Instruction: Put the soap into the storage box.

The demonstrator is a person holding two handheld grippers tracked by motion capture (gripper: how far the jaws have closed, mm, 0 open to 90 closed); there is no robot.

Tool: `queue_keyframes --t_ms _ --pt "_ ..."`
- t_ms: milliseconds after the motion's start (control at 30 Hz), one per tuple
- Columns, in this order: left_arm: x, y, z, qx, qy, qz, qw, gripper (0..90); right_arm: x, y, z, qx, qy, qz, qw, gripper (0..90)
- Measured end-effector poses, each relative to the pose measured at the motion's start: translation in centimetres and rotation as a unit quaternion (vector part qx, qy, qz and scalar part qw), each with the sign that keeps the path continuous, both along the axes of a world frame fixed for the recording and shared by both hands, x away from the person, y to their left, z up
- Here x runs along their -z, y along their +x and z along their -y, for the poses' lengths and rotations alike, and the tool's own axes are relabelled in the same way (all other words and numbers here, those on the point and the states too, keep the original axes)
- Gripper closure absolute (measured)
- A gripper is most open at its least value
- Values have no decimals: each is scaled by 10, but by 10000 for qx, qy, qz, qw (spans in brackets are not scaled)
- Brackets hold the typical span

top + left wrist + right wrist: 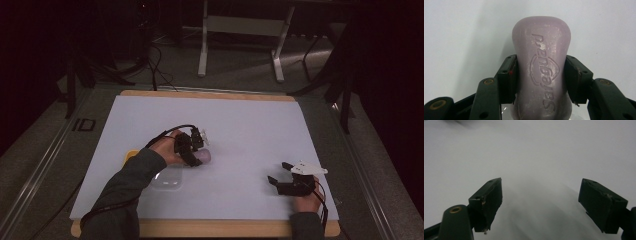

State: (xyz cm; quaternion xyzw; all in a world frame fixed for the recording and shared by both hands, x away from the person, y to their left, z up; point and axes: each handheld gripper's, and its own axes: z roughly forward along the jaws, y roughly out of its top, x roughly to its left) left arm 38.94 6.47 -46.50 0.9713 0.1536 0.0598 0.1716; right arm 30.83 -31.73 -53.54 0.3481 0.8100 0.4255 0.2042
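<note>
A pale purple bar of soap with embossed lettering is clamped at its narrow waist between the two pads of my left gripper. In the high view that left gripper holds the soap just over the white table sheet, left of centre, beside a clear plastic tray. My right gripper rests near the front right of the sheet, jaws wide apart and empty. In the right gripper view its black fingers frame nothing but white sheet.
A yellow item peeks out behind my left sleeve, next to the clear tray. The white sheet covers a wooden table top; a grey floor, cables and a metal stand's legs lie beyond the far edge.
</note>
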Motion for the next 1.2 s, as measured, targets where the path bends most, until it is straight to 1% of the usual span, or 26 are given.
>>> queue_keyframes --t_ms 133,200,267,300,433,533,667,733,867,933,1100,1200 --pt "-5 -4 -4 -8 -46 99 9999 490 0 0 0 -1 -1 1 10000 189" --pt "-6 -5 -5 -19 -44 103 9999 490 0 0 0 1 1 4 10000 189" --pt "-7 -6 -7 13 -94 52 9999 490 0 0 0 3 0 9 10000 189" --pt "-7 -7 -8 15 -106 58 9999 490 0 0 0 4 1 14 10000 189" --pt "-8 -9 -12 -41 -101 39 9999 490 0 0 0 6 2 13 10000 189" --pt "-9 -11 -16 -98 -192 5 9998 490 0 0 0 8 3 17 10000 189" --pt "-11 -16 -19 -146 -154 12 9998 490 0 0 0 6 1 28 10000 189" --pt "-13 -17 -20 -203 -141 -9 9997 490 0 0 0 8 0 29 10000 189" --pt "-15 -19 -24 -326 -186 4 9993 490 0 0 0 11 0 29 10000 189" --pt "-16 -20 -25 -339 -182 -6 9993 490 0 0 0 15 6 28 10000 189" --pt "-17 -20 -29 -496 -174 -51 9986 490 0 0 0 17 12 25 10000 189" --pt "-18 -21 -31 -592 -155 -34 9981 490 0 0 0 15 13 25 10000 189"
